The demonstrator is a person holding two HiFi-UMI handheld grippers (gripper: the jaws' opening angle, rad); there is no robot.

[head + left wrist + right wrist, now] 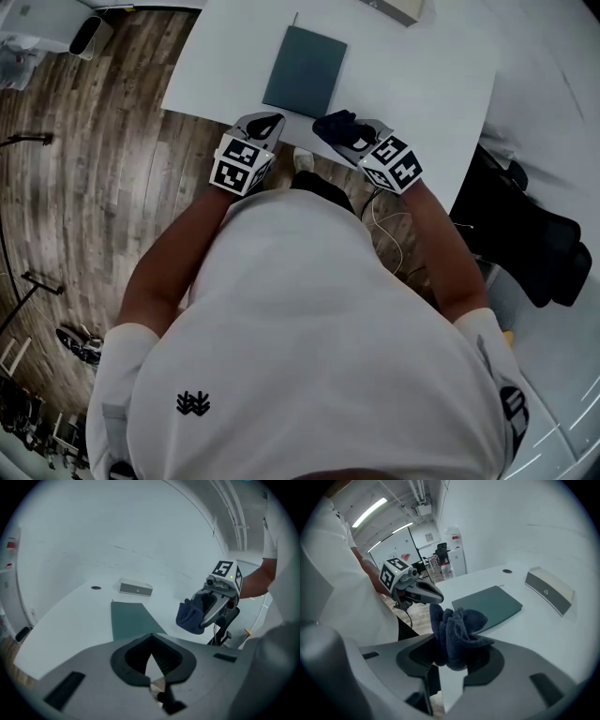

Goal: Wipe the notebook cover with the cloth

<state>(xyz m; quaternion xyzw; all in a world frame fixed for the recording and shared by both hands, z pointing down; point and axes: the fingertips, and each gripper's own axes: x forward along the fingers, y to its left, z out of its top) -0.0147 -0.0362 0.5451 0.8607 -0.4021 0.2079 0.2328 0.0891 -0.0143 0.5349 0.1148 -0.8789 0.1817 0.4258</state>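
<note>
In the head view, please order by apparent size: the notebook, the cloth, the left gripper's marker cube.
Largest: notebook
left gripper's marker cube, which is nearer the camera
cloth, bunched in the right gripper

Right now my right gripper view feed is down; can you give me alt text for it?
The right gripper is shut on a bunched dark blue cloth at the near edge of the white table. Just beyond lies a closed dark green notebook, with a pale box farther right. The left gripper hangs at the left.
</note>
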